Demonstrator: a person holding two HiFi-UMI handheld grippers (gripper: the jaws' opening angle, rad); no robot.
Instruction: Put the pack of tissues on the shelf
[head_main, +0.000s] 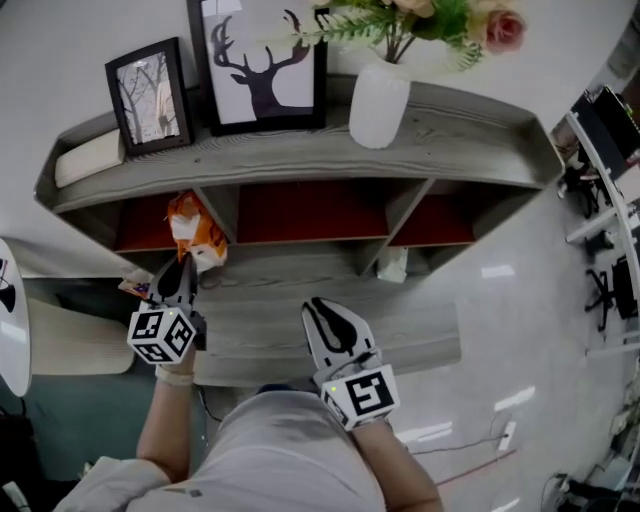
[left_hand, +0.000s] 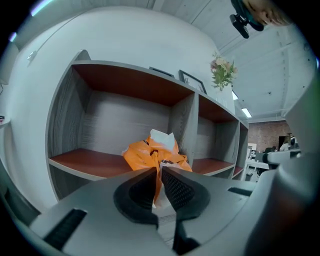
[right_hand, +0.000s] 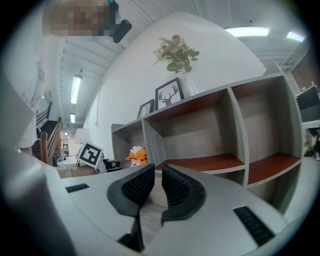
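Placing | orange plastic pack of tissues (head_main: 193, 232) is pinched by its edge in the nearly closed left claw (head_main: 180, 272), at 11 o'clock, for the grey wooden shelf's (head_main: 450, 120) left compartment | right claw (right_hand: 159, 175) is held back, closed and empty

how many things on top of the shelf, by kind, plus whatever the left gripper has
picture frames: 2
vase with flowers: 1
pale block at the left end: 1
orange pack of tissues, pinched in the left gripper: 1
total: 5
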